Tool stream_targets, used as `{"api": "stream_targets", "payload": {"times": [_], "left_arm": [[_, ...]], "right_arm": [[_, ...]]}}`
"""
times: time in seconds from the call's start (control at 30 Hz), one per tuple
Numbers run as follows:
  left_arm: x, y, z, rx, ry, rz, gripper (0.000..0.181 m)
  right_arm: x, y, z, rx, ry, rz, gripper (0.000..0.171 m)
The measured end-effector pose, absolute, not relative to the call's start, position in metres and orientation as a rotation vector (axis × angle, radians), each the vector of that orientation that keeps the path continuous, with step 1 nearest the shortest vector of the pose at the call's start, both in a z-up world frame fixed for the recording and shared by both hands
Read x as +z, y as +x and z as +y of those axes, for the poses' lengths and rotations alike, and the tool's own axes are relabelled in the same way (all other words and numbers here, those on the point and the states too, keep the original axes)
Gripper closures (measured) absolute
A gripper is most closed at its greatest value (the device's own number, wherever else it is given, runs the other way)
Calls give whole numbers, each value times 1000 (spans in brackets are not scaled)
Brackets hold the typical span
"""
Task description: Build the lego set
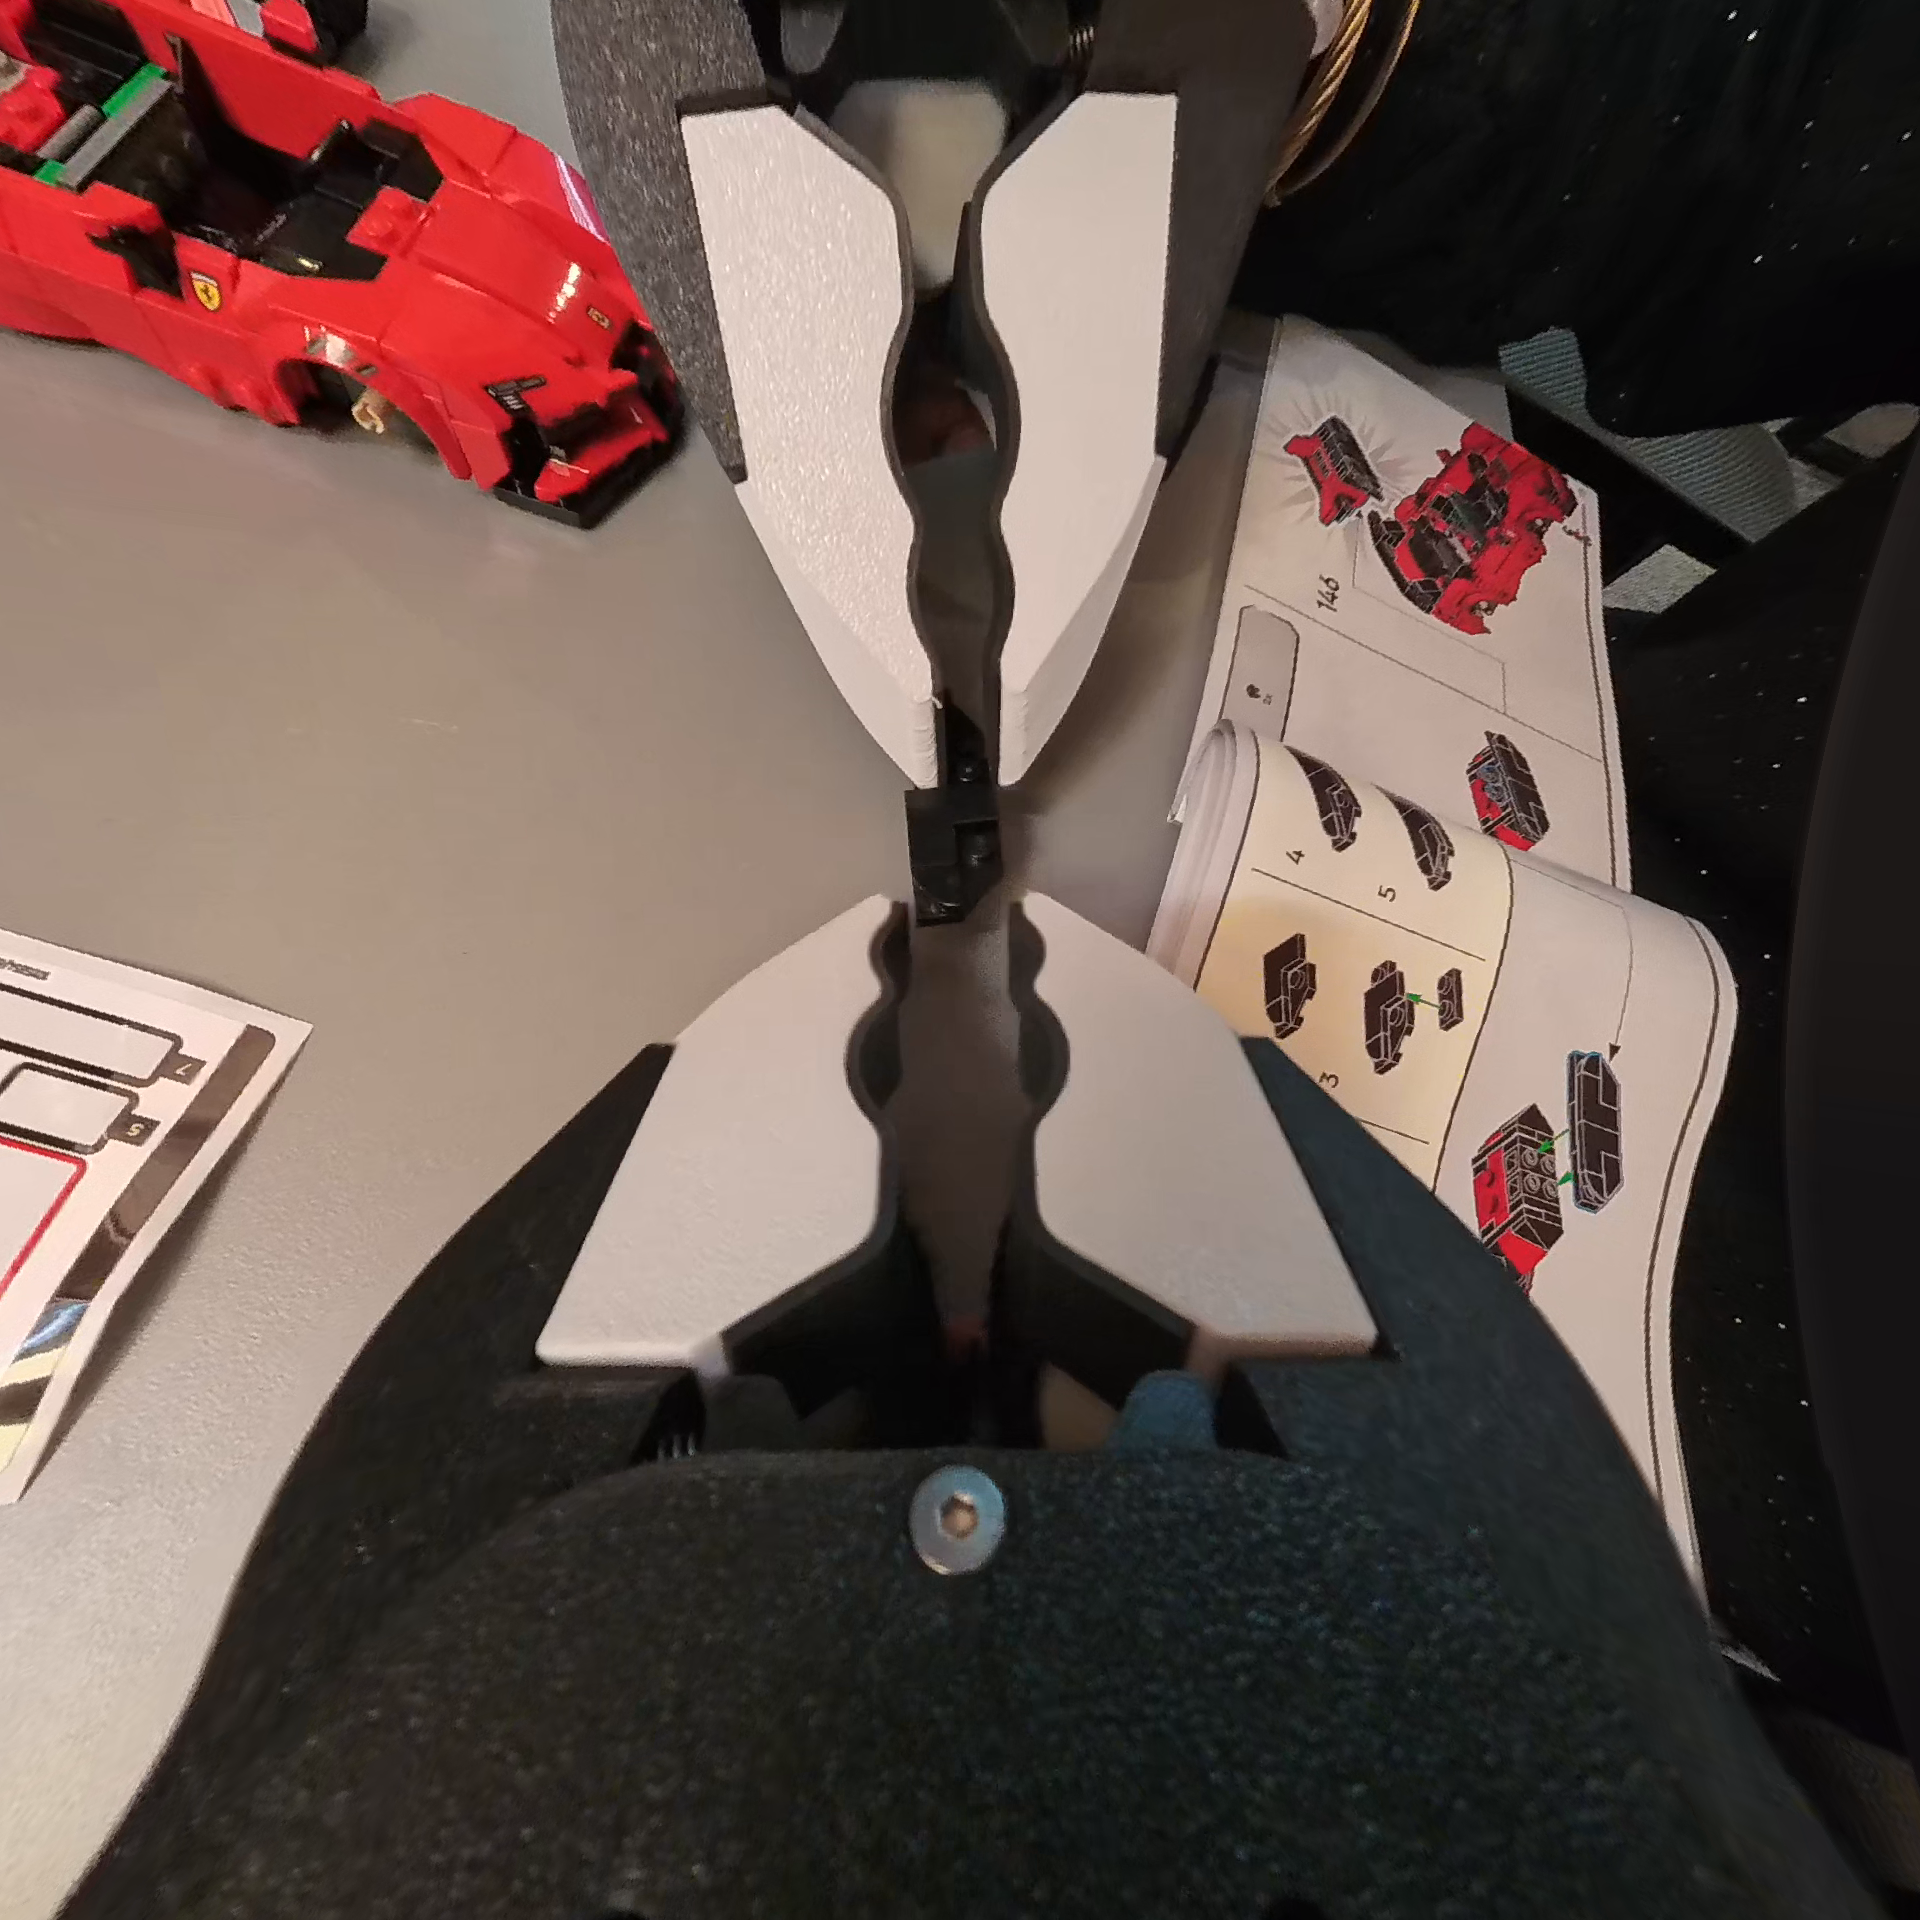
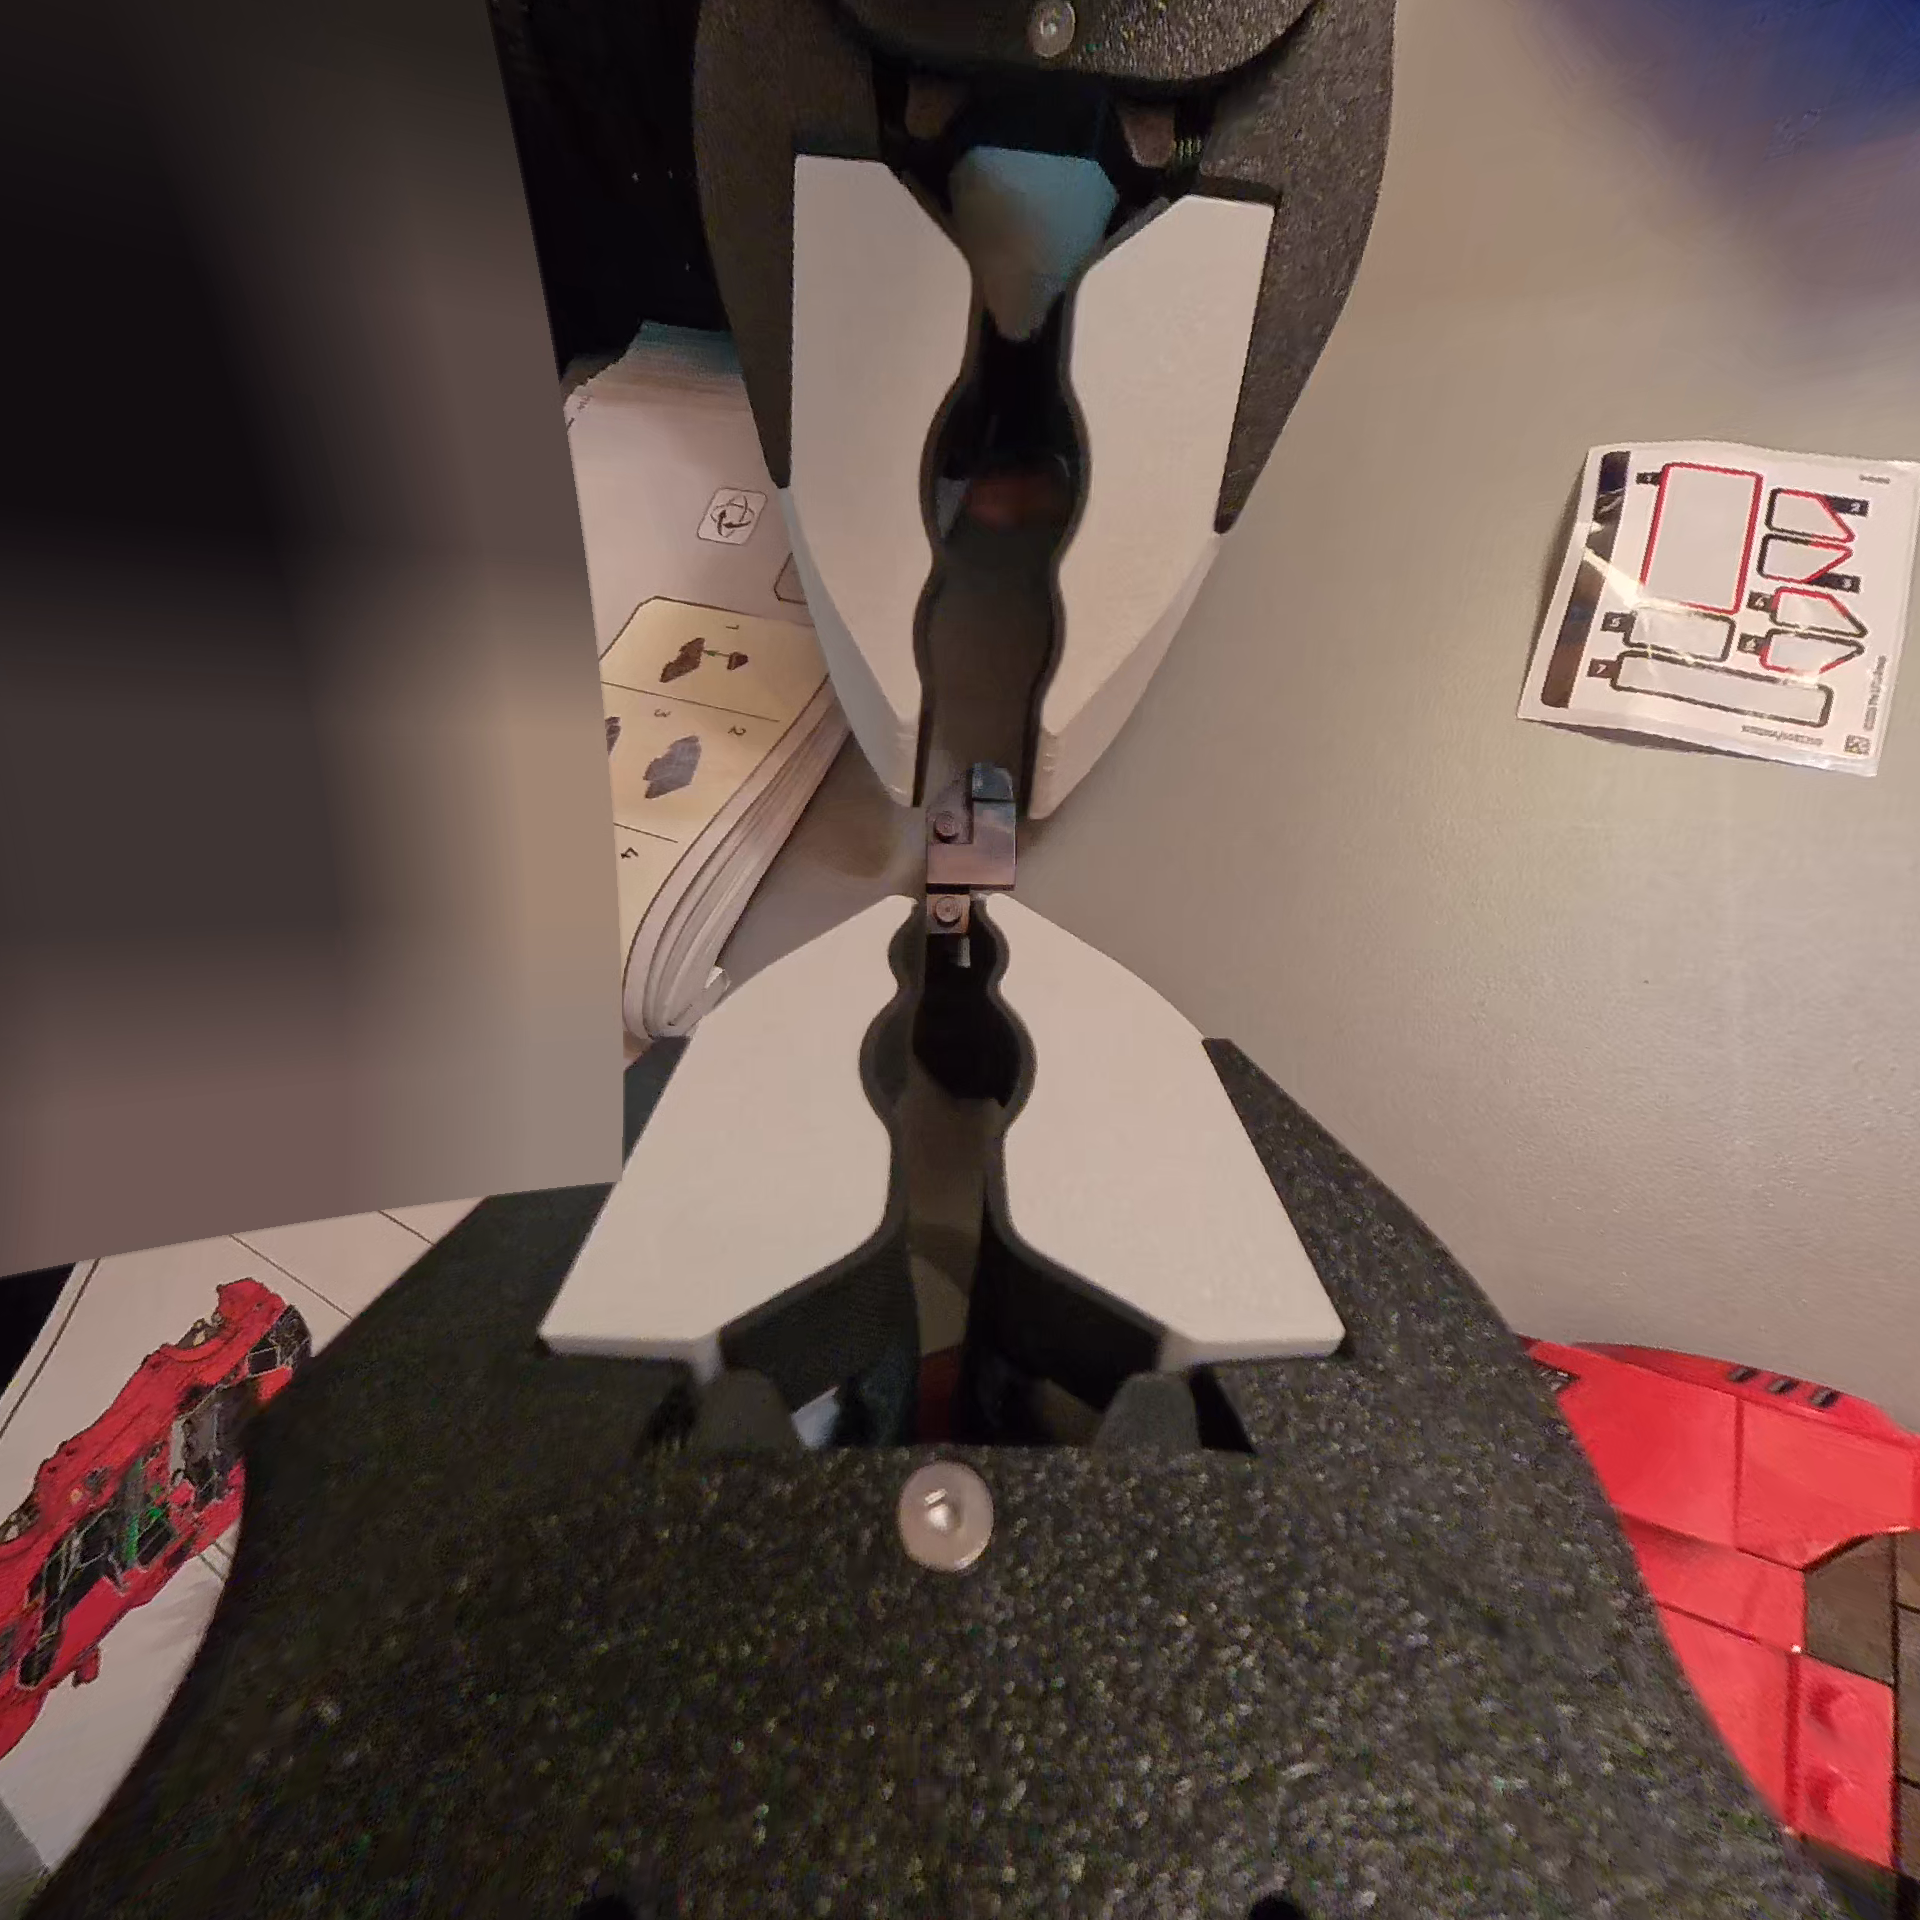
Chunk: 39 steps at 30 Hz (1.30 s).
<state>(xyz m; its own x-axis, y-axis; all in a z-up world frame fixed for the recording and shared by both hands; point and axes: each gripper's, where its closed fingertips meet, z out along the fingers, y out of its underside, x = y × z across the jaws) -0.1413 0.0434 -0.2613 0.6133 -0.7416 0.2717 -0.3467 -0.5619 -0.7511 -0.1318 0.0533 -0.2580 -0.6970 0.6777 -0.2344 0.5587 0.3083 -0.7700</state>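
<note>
Two small black brick pieces are being brought together in the air above the grey counter point(image 1: 416, 675), each held by one gripper, the two grippers facing each other tip to tip.

In the left wrist view, the left gripper point(image 1: 961, 920) is seen from behind, its fingers nearly closed on the lower end of a black brick piece point(image 1: 948, 847). The right gripper point(image 1: 964, 748) comes in from the top of that view, its fingers closed on the upper end of the black cluster.

In the right wrist view, the right gripper point(image 2: 951, 920) pinches a small black stud piece point(image 2: 948, 912), and the left gripper point(image 2: 971, 790) opposite holds the larger black piece point(image 2: 971, 836). The two pieces appear to be touching or just short of seated; which cannot be told.

The red car point(image 1: 312, 260), largely built, stands well apart on the counter. An open instruction booklet point(image 1: 1455, 935) lies at the counter edge, showing small black sub-assembly steps, and a sticker sheet point(image 2: 1714, 613) lies flat nearby.

The step in hand is judged to be the joining of a small black sub-assembly. Next, the studs would need to be lined up squarely and the pieces pressed straight together with firm, even force, so that neither piece twists or slips from the narrow fingertips.
</note>
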Motion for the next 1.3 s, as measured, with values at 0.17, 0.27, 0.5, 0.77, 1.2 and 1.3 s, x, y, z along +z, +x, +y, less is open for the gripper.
{"api": "stream_targets", "payload": {"times": [0.17,0.27,0.5,0.77,1.2,1.3], "left_arm": [[-265,-145,47,-697,-2186,856,153],[-265,-142,47,-671,-2169,898,155],[-272,-142,41,-645,-2206,960,164],[-271,-144,42,-636,-2210,939,153],[-215,-142,60,-882,-1964,603,172],[-199,-146,61,-1059,-1888,458,170]], "right_arm": [[-260,-134,51,1296,-1137,-2433,163],[-264,-135,46,1251,-1115,-2459,163],[-268,-122,60,1080,-1069,-2544,140],[-274,-125,62,971,-1040,-2555,150],[-215,-148,68,889,-631,-2198,155],[-201,-153,70,764,-526,-2108,154]]}}
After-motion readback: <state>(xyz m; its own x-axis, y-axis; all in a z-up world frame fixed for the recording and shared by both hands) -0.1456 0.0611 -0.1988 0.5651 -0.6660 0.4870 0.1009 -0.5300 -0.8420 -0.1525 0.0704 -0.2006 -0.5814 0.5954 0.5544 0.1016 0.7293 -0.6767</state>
